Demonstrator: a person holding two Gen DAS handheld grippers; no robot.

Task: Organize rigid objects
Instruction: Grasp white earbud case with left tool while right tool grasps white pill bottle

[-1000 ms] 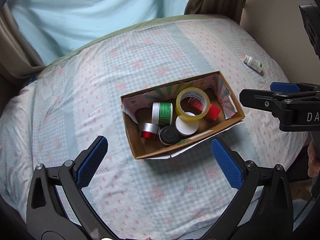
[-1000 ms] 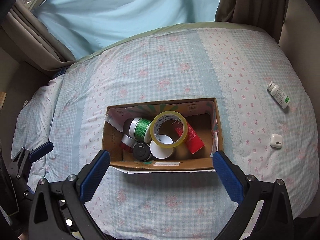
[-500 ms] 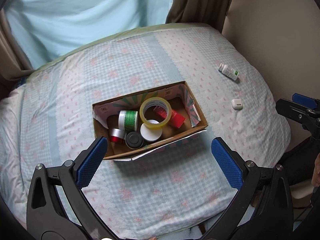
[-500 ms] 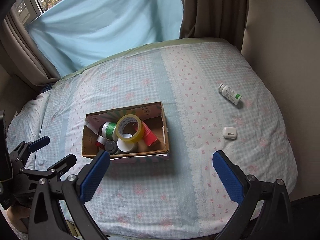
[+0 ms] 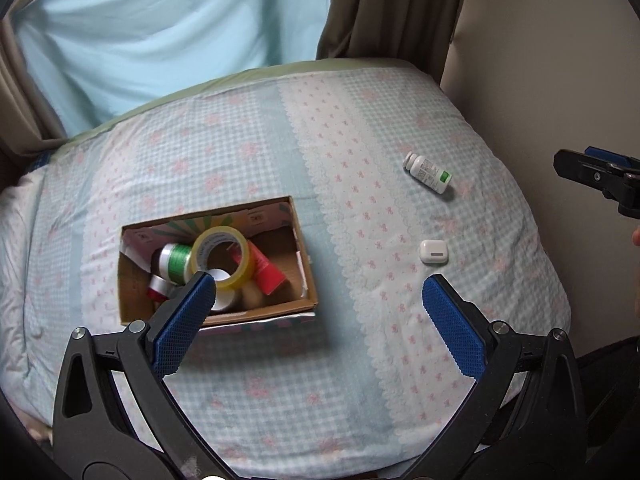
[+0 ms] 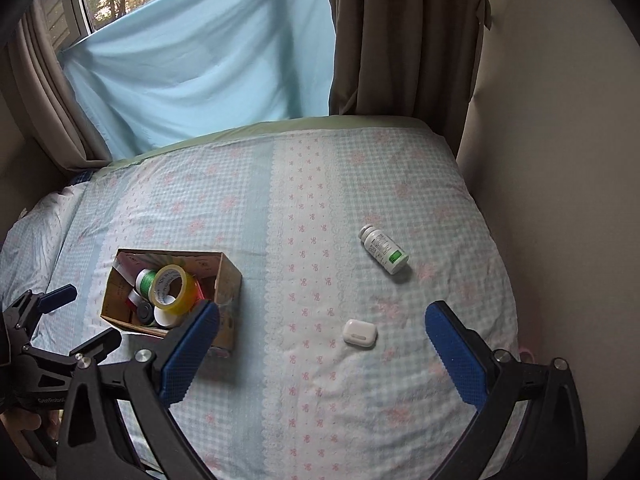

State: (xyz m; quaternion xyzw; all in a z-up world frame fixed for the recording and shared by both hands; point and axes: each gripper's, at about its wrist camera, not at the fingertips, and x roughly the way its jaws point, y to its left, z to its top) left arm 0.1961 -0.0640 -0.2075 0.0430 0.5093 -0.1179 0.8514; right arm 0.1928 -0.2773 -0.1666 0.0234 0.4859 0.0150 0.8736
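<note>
Right claw [image 6: 322, 338] spread, bottle [image 6: 384, 249] lying diagonally

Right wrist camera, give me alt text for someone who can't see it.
The open right gripper hovers empty over a pastel checked bedspread, above a white earbud case, with a white pill bottle lying on its side beyond it. To the left, a cardboard box holds a yellow tape roll and small containers; the left gripper shows at the edge.

The left black tool with blue pads [image 5: 318, 312] and the right black blue-padded tool [image 6: 322, 342] both hover spread wide, gripping nothing.
</note>
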